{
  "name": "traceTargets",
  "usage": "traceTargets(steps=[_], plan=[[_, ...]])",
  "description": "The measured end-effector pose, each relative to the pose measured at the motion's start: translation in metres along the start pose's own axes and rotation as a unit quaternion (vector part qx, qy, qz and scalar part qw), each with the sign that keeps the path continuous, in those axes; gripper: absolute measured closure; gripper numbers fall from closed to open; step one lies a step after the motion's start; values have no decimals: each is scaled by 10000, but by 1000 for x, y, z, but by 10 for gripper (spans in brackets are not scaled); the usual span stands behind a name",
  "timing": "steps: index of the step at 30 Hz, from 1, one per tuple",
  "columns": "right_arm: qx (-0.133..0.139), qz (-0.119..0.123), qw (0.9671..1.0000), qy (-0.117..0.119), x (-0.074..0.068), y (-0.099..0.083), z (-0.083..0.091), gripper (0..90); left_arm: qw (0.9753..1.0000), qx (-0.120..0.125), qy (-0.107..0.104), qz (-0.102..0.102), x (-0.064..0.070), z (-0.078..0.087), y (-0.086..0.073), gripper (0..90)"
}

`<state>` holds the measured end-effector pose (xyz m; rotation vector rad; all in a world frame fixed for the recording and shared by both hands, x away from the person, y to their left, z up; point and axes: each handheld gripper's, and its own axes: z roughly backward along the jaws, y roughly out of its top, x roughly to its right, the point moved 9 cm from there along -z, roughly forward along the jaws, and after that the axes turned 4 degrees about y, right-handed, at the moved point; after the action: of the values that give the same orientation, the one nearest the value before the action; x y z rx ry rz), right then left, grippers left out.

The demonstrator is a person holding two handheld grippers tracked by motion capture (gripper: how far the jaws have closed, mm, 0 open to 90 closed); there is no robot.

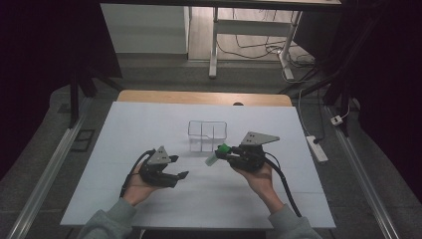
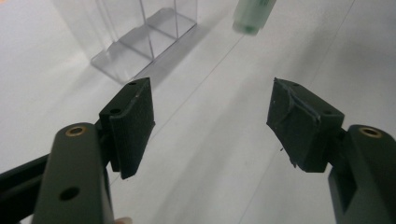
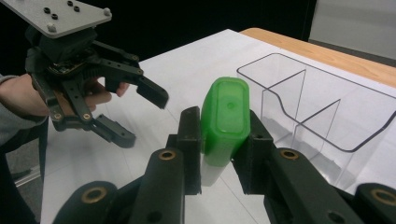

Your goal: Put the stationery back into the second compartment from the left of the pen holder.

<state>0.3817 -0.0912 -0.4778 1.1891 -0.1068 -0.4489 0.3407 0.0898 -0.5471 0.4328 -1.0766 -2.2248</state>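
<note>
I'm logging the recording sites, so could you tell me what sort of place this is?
Probably a lab or recording workspace, not a home: a white-covered table hemmed by dark curtains, a power strip and loose cables on the grey floor, and handheld grippers, the right gripper clamping a green-capped tube beside a clear divided organizer.

A white sheet (image 1: 149, 129) is spread over the table, and a strip of the wooden tabletop (image 1: 199, 97) is left bare along its far edge. On the grey floor to the right a white power strip (image 1: 317, 148) is laid. Farther back, loose black cables (image 1: 259, 50) are seen beside a white desk leg (image 1: 214, 50). A metal rail (image 1: 50, 169) is set along the floor at the left
</note>
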Motion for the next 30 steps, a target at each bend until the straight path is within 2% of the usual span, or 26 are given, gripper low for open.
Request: traceTargets(steps=[7, 14, 22, 30], plan=[[60, 102, 9999, -21, 0, 5, 5, 734, 9998, -75, 99, 164, -10, 20, -20, 283], [61, 223, 9997, -90, 0, 9, 9, 734, 9987, -96, 309, 393, -26, 42, -43, 266], [94, 330, 9993, -155, 1, 14, 16, 735, 9971, -162, 431, 602, -36, 56, -64, 253], [255, 417, 9985, -226, 1, 26, 27, 735, 9959, -186, 521, 722, -43, 62, -73, 243]])
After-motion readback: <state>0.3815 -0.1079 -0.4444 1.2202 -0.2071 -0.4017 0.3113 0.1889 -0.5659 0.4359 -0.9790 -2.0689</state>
